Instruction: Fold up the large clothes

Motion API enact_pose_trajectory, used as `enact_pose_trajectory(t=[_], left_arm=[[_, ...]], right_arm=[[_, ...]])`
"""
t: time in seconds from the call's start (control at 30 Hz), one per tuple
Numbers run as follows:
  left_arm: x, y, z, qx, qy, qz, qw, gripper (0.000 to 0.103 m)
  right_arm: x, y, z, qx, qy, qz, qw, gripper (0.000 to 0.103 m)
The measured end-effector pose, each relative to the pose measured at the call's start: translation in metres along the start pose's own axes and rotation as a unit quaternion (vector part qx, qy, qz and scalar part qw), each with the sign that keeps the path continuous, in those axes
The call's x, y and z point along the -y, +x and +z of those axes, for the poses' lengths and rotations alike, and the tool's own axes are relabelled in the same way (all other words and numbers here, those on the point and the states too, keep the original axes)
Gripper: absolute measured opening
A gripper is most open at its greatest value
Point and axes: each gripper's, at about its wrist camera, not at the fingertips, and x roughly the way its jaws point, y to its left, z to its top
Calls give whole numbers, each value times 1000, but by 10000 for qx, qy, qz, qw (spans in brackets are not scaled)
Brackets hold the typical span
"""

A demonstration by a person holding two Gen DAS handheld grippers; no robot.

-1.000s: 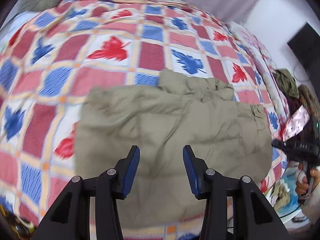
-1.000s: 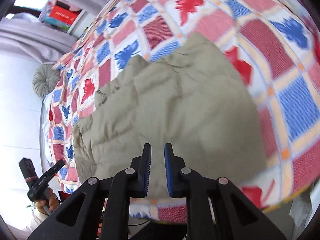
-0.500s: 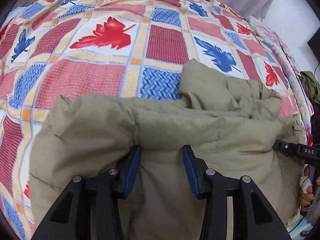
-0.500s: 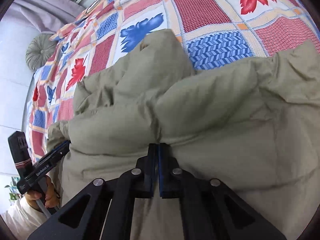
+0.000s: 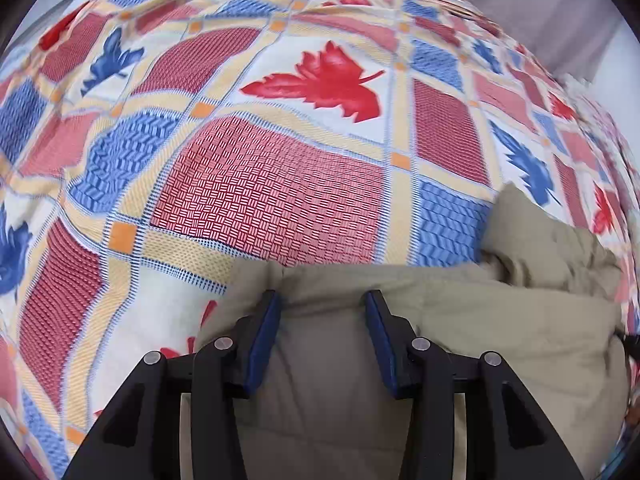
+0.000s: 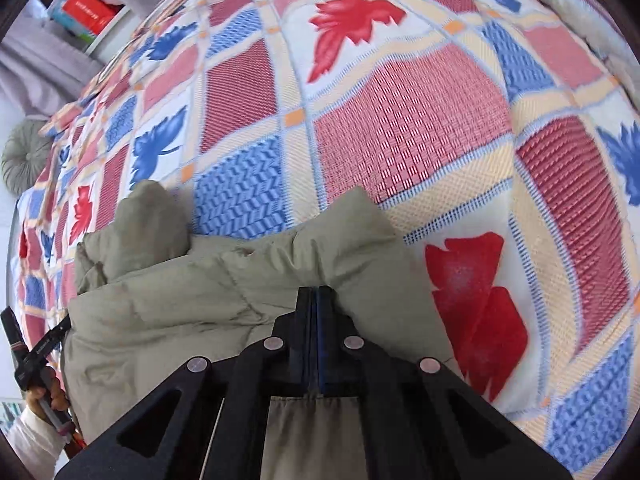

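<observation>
A puffy olive-green jacket (image 5: 480, 320) lies folded on a bed with a red, blue and white leaf-patterned cover (image 5: 272, 200). My left gripper (image 5: 322, 300) stands wide apart, its blue pads at the folded edge with jacket fabric between them. In the right wrist view the jacket (image 6: 200, 312) fills the lower left. My right gripper (image 6: 316, 292) is shut on a bunched fold of the jacket near its right corner. The other gripper and a hand (image 6: 40, 360) show at the far left.
The bed cover (image 6: 400, 128) stretches far ahead and to both sides. A round grey cushion (image 6: 22, 156) lies at the head of the bed. A shelf with a red box (image 6: 86, 10) stands beyond the bed.
Both grippers have moved forward with the jacket's edge, carrying it across the bed. More bed cover shows ahead. The right gripper stays shut on the fabric, the left stays apart.
</observation>
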Motion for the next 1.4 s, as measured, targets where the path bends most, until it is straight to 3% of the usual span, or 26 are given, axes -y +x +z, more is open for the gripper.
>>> enact_pose_trajectory(t=[0.27, 0.4, 0.53, 0.73, 1.07, 1.23, 1.27, 1.33, 1.4], left_arm=[[-5, 20, 9, -53, -186, 82, 9998, 47], [-9, 1, 13, -138, -335, 246, 9990, 47], [-9, -32, 7, -89, -64, 394, 9992, 47], [-12, -71, -21, -285, 14, 348, 9990, 47], [-7, -104, -61, -640, -110, 150, 9978, 47], [3, -113, -71, -728, 132, 131, 9972, 47], [3, -114, -72, -741, 149, 109, 9971, 48], [3, -114, -75, -774, 131, 69, 9969, 90], [3, -117, -77, -738, 172, 19, 9971, 91]], right_arm=[[13, 39, 13, 35, 336, 58, 9994, 0], [8, 27, 14, -31, 448, -39, 9990, 0], [-2, 4, 8, -5, 359, -121, 9993, 4], [-13, -31, -18, 46, 409, -97, 9991, 4], [-43, -61, -80, -199, 556, 55, 9982, 4], [-60, -69, -109, -344, 517, -5, 9981, 4], [-63, -68, -114, -384, 541, 11, 9978, 4], [-69, -66, -123, -465, 567, 57, 9973, 4], [-76, -62, -130, -539, 530, 60, 9971, 4]])
